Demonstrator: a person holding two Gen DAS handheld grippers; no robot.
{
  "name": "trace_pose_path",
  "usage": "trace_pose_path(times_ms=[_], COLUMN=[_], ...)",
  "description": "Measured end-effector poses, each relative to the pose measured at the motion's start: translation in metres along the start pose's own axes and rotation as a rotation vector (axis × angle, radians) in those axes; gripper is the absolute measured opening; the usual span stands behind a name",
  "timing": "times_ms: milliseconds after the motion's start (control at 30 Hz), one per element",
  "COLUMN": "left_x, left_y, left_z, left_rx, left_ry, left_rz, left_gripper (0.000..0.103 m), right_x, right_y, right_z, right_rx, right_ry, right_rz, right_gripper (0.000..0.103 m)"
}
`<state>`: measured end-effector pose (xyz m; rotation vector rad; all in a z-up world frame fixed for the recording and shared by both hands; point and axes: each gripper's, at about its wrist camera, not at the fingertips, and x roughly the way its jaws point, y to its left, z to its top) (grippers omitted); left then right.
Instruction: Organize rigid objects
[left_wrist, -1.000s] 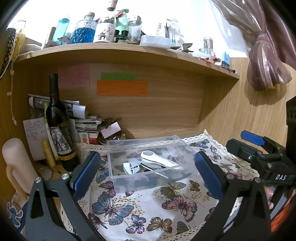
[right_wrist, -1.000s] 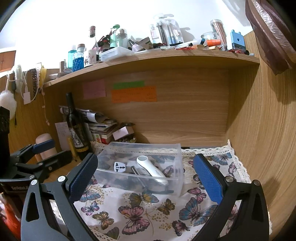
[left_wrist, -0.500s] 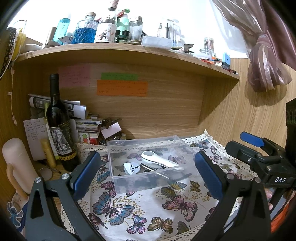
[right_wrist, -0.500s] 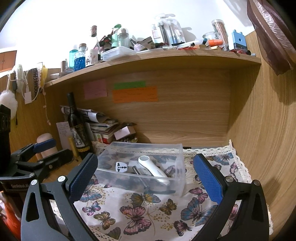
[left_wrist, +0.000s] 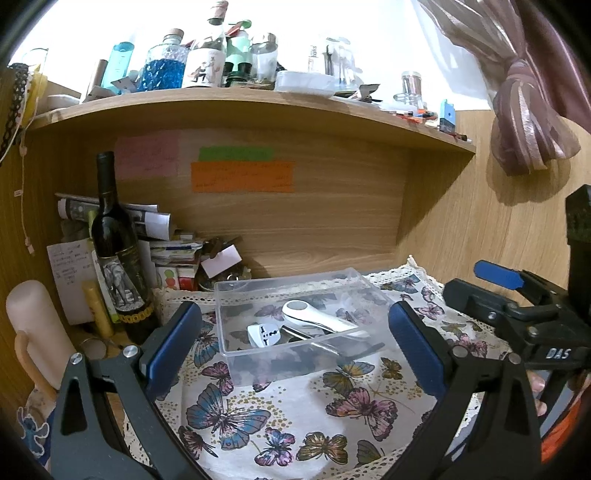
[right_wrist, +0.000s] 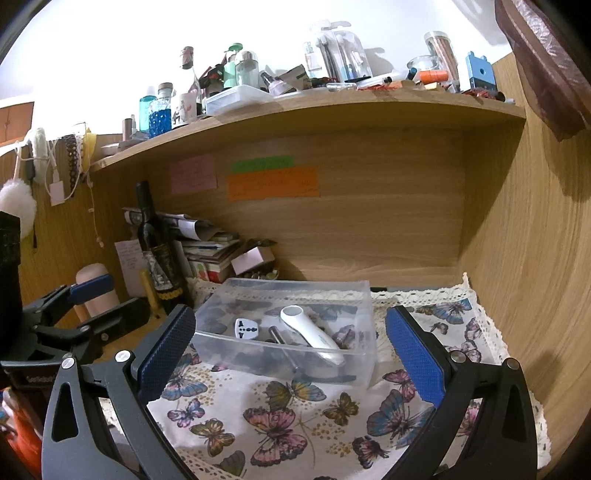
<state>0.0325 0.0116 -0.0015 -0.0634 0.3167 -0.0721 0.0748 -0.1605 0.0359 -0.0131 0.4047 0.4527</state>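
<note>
A clear plastic box (left_wrist: 236, 354) (right_wrist: 364, 295) stands on the butterfly cloth under the wooden shelf. In it lie a white handheld device (left_wrist: 317, 319) (right_wrist: 308, 332), a white plug adapter (left_wrist: 264, 334) (right_wrist: 246, 328) and a dark metal tool (right_wrist: 284, 345). My left gripper (left_wrist: 295, 347) is open and empty, held back in front of the box. My right gripper (right_wrist: 291, 354) is open and empty too, in front of the box. Each gripper shows in the other's view, the right one (left_wrist: 517, 314) at the right edge and the left one (right_wrist: 74, 314) at the left edge.
A dark wine bottle (left_wrist: 116, 251) (right_wrist: 157, 243), a pile of papers and small boxes (left_wrist: 173, 254) and a pale cylinder (left_wrist: 33, 332) crowd the back left. The upper shelf (right_wrist: 295, 107) carries several bottles and jars. A wooden wall (right_wrist: 535, 258) closes the right side.
Both views have drifted slightly; the box sits a touch further right in the right wrist view. Both grippers stay open and empty.
</note>
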Motion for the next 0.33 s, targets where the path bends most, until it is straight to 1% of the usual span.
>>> trace_pose_path(times_ms=[67,200,333], left_x=[-0.001,-0.0018,0.0002], left_y=[-0.0006,-0.0001,0.0041], left_z=[0.0005,0.0016,0.0023], left_rx=[0.001,-0.002,-0.017], left_ry=[-0.004,-0.015,-0.004], left_rz=[-0.004,0.01,0.006], left_gripper=[0.103,0.103,0.103], right_x=[0.0008,0.002,0.0036], right_y=[0.0,-0.0007,-0.0011], right_z=[-0.0005,-0.0011,-0.0019], right_rx=[0.001,-0.002,-0.01], right_ry=[0.004,0.009,0.012], right_rz=[0.002,0.004,0.002], right_gripper=[0.103,0.103,0.103])
